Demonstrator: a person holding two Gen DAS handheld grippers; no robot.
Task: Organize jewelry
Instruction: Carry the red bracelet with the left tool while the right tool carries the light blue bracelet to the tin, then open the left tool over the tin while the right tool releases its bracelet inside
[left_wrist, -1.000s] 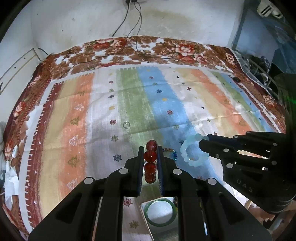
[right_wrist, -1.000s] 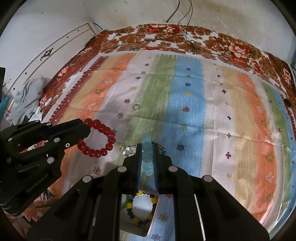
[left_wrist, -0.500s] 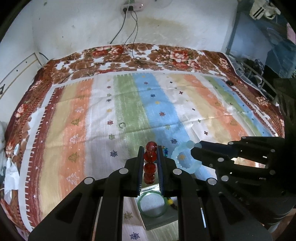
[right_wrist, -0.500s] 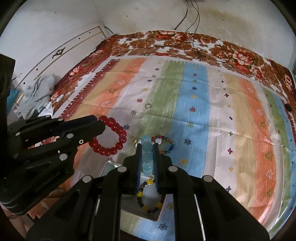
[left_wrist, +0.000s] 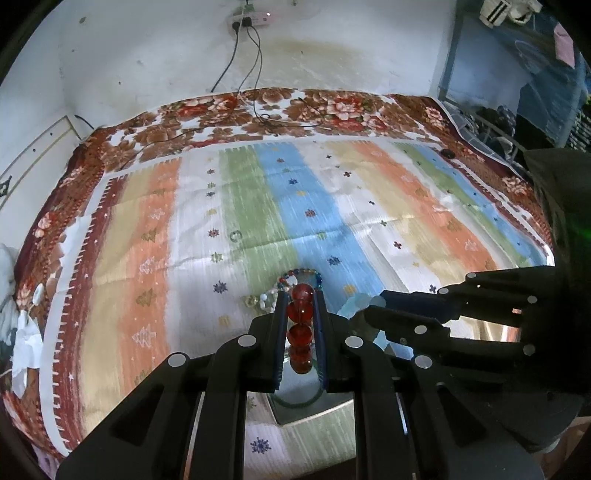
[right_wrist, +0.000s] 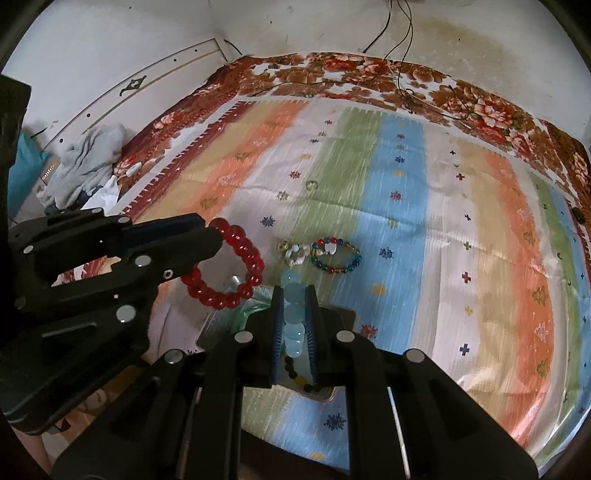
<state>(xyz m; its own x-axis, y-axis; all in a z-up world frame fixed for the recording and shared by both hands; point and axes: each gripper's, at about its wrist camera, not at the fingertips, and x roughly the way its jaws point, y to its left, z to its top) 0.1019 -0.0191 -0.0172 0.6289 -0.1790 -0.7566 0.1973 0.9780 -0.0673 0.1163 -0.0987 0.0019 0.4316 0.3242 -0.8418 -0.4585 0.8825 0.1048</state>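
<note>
My left gripper (left_wrist: 300, 295) is shut on a red bead bracelet (left_wrist: 300, 328); the bracelet also shows in the right wrist view (right_wrist: 225, 273), hanging from that gripper (right_wrist: 212, 236). My right gripper (right_wrist: 294, 291) is shut on a pale blue bead bracelet (right_wrist: 293, 321), seen in the left wrist view (left_wrist: 356, 301) at the right gripper's tips (left_wrist: 373, 306). Both hang over a mirrored tray (right_wrist: 332, 397) that holds a green bangle (left_wrist: 295, 400) and a dark-and-yellow bead bracelet (right_wrist: 295, 371). A multicolour bead bracelet (right_wrist: 336, 254) and a small white-bead piece (right_wrist: 295, 254) lie on the cloth beyond.
A striped cloth (left_wrist: 258, 206) covers the bed, with a floral blanket (left_wrist: 280, 110) at its far edge. A small ring (right_wrist: 311, 184) lies on the green stripe. Grey clothes (right_wrist: 88, 162) lie at the left. Cables (left_wrist: 255, 92) run down the wall.
Both grippers have risen and pulled back towards me with their bracelets. The tray now sits under the fingertips, and more of the far wall shows.
</note>
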